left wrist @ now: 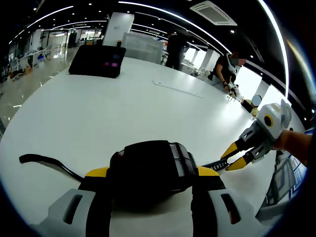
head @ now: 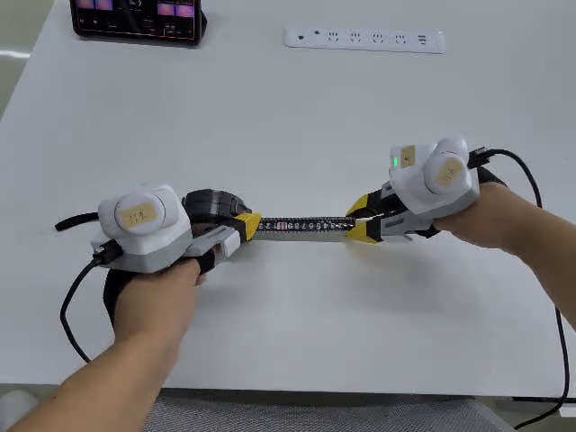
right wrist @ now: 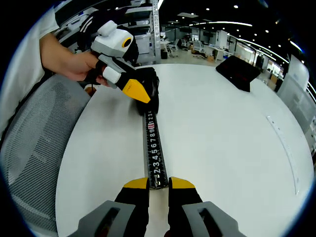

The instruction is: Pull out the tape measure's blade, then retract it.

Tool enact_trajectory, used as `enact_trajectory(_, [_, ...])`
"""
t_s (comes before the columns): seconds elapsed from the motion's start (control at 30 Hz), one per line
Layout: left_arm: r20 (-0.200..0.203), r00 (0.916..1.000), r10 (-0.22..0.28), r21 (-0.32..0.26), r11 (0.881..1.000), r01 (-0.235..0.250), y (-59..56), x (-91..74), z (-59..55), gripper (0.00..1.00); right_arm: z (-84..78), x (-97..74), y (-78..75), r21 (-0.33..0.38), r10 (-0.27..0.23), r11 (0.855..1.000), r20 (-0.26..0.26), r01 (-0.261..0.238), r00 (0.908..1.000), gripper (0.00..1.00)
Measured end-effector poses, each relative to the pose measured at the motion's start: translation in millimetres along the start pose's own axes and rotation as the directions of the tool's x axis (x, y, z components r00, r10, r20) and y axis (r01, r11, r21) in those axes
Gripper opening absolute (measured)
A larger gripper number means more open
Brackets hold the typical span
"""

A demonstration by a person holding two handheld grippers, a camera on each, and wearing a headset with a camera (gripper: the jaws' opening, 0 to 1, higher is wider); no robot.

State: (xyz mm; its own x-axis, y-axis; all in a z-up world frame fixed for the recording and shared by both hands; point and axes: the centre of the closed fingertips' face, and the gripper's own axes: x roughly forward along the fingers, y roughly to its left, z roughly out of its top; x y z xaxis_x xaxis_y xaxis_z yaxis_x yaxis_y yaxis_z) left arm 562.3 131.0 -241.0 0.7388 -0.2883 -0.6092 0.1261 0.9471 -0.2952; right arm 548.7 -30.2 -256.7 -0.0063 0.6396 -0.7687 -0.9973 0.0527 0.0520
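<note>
One tape measure, two claws, one power strip, perhaps one tablet

Numerals 2–9 on blade

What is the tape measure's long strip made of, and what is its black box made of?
The blade looks like thin metal with a dark painted face: it runs flat and straight, with printed white numbers. The case looks like matte black plastic, dull with moulded ridges; whether parts are rubber, I cannot tell.
</note>
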Motion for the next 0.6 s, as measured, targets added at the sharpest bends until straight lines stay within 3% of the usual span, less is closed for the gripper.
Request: enact_trajectory(0.6, [-0.001,1.0000,-0.004,-0.005,1.000,0.004,0.3,0.0,0.1,0.61,21.0,18.2,3.8,0.011,0.016,1.000,0.042,-0.016,0.9990,0.10])
